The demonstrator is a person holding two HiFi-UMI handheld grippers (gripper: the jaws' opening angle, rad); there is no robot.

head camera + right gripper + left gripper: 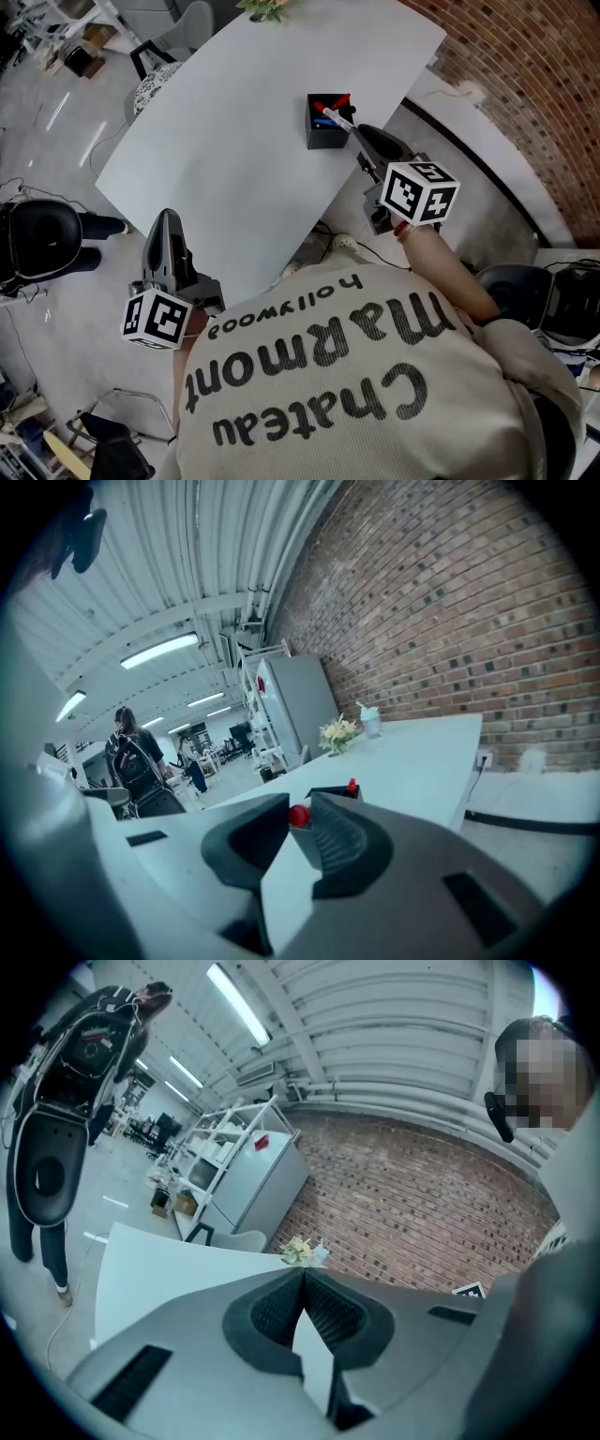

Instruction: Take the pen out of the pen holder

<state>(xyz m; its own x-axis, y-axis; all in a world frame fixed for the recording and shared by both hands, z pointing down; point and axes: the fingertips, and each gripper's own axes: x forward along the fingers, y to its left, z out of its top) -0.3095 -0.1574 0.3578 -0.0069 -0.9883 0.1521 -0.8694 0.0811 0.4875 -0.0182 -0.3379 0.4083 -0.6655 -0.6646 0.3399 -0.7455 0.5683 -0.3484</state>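
A black pen holder (323, 137) stands on the white table (234, 141) near its right edge, with a red pen (338, 100) and a blue one inside. My right gripper (356, 132) reaches it from the right, shut on a slanted pen (337, 118) that sticks out of the holder. In the right gripper view the pen's red end (298, 815) sits pinched between the fingertips of that gripper (298, 810), with the holder (330, 791) just behind. My left gripper (167, 218) hovers at the table's near edge, its jaw tips meeting (304, 1271) with nothing between them.
A small flower bunch (263, 7) (337, 731) and a cup (371, 721) stand at the table's far end. A brick wall (525, 66) runs along the right. Chairs (178, 33) stand beyond the table, a black office chair (37, 239) at left. A person (136, 757) stands far off.
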